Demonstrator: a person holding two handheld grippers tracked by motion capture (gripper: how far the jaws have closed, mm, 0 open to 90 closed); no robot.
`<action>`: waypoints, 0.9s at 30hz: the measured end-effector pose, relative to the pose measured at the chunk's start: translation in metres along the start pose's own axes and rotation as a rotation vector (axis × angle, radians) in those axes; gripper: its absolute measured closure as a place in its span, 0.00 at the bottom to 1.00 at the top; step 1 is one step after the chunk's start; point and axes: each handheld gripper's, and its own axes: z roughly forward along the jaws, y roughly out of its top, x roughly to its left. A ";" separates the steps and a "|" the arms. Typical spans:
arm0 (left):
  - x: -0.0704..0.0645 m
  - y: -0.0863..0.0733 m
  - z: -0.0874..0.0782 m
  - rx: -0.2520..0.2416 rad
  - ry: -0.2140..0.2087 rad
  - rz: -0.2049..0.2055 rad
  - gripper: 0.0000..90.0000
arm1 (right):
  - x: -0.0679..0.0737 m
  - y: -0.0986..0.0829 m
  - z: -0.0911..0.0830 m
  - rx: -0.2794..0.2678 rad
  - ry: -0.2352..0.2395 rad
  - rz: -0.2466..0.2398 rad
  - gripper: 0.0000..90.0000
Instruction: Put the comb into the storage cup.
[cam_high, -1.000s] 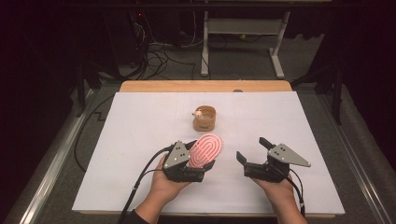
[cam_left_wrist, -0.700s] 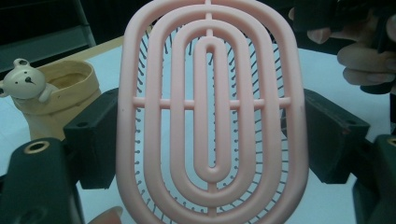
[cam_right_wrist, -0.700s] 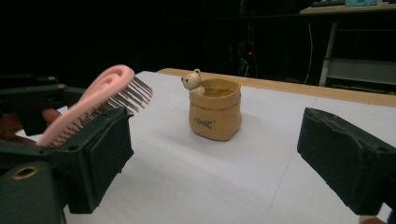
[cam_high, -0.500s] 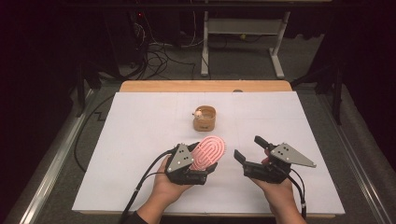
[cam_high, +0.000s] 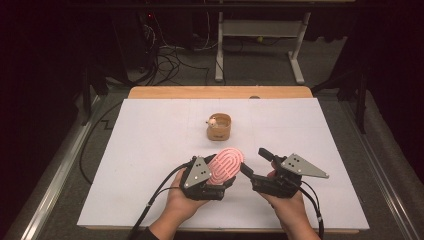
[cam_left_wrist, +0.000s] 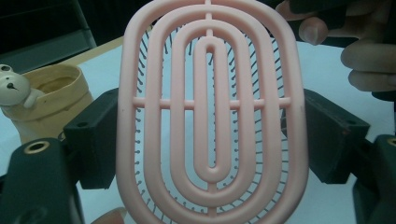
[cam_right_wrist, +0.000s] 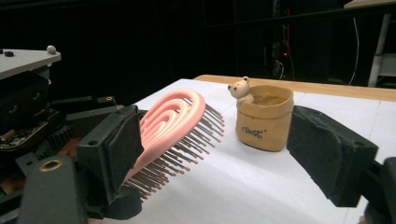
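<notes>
While clamped in left gripper (cam_high: 220, 181): pink hairbrush (cam_high: 226, 165), tilted.

The hairbrush (cam_left_wrist: 212, 112) looks like smooth, matt pink plastic, moulded in concentric oval ribs; its bristles (cam_right_wrist: 187, 154) are thin dark pins with small rounded tips. The left gripper (cam_high: 216, 179) and right gripper (cam_high: 255, 161) are matt black plastic, their jaw pads rough like foam, and each carries a flat grey metal plate with small screws. The pot (cam_right_wrist: 264, 116) has a dull tan, paper-like skin, creased, with a glossier bear figure (cam_right_wrist: 241, 90) on its rim. The table (cam_high: 150, 145) wears a matt white sheet; bare wood shows along its far edge.
</notes>
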 end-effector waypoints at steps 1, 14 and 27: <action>0.000 0.000 0.000 -0.003 0.001 0.001 0.20 | 0.000 0.000 0.000 0.000 0.002 0.005 0.23; -0.009 0.002 0.003 -0.007 -0.001 0.027 0.20 | 0.001 -0.005 0.014 0.044 0.088 0.111 0.30; -0.012 0.002 0.005 -0.010 0.009 0.037 0.20 | 0.001 -0.009 0.024 0.101 0.134 0.164 0.34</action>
